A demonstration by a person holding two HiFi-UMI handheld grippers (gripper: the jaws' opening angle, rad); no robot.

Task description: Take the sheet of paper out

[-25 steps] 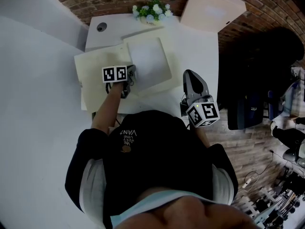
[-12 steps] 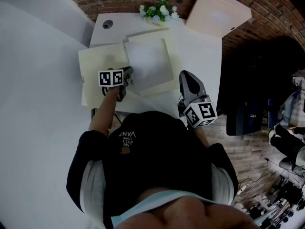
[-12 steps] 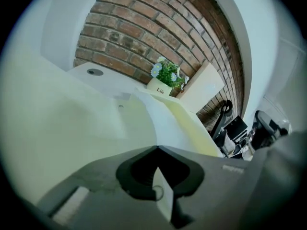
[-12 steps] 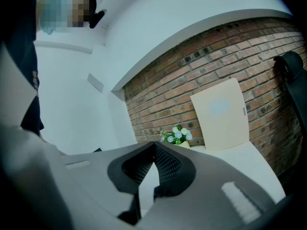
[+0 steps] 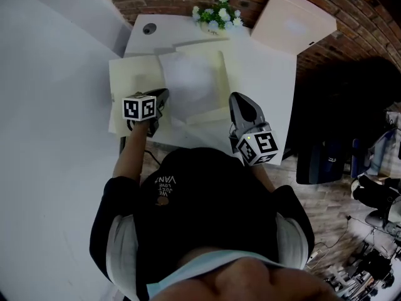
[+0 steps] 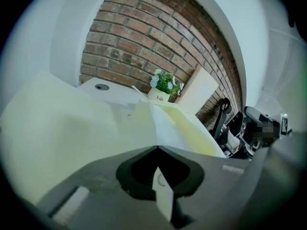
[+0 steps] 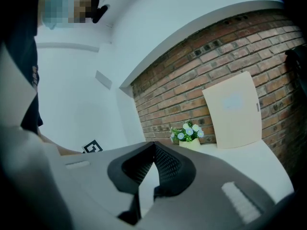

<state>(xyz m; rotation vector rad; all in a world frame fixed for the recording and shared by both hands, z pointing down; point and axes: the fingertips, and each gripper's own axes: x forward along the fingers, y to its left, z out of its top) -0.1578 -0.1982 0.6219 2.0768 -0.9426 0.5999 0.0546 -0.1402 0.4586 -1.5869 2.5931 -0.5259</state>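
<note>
A white sheet of paper (image 5: 188,80) lies in an open cream folder (image 5: 133,86) on the white table (image 5: 266,74). My left gripper (image 5: 161,95) is shut on the sheet's near left edge, which curls up off the folder. In the left gripper view the sheet (image 6: 165,126) rises from the closed jaws of the left gripper (image 6: 157,147), and a strip of paper shows behind them. My right gripper (image 5: 233,98) hovers by the folder's right side. The right gripper (image 7: 154,143) is shut, and I see nothing held in it.
A small pot of flowers (image 5: 216,12) stands at the table's far edge against the brick wall. A tan board (image 5: 293,19) leans at the far right. A round cable hole (image 5: 149,28) is at the far left. The table's right edge (image 5: 292,111) drops to the floor with dark gear (image 5: 326,149).
My left gripper has drawn left and up with the sheet's edge, so the paper now bows up from the folder. The right gripper has slid a little left toward the folder.
</note>
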